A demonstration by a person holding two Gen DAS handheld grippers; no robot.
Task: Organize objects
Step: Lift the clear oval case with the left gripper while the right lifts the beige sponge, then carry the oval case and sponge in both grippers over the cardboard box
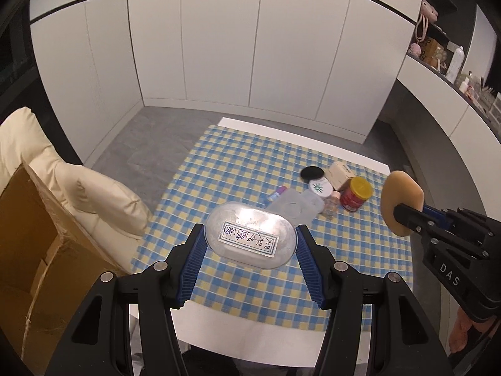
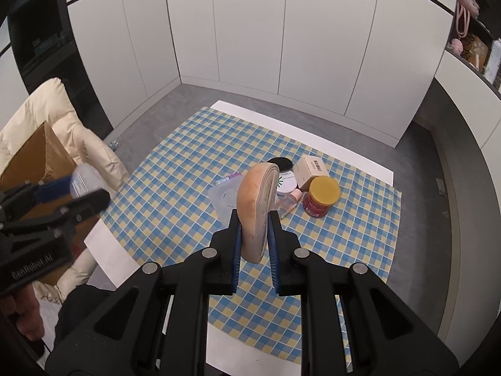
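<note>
Left gripper [image 1: 250,244] clamps a clear oval plastic box [image 1: 250,235] with a white label, held above the near part of the checked cloth [image 1: 238,163]. Right gripper [image 2: 254,219] is closed tight on a tan powder puff [image 2: 257,210], standing on edge. Farther off on the cloth, right of centre: red jar with yellow lid [image 2: 321,196], small carton [image 2: 313,169], white round compact [image 2: 286,181], black lid [image 2: 281,163], small bottle [image 2: 289,202], clear flat lid [image 2: 227,199]. Cardboard box [image 1: 28,235] far left.

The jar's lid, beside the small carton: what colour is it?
Yellow; the jar itself is red. Clearest in the right wrist view.
</note>
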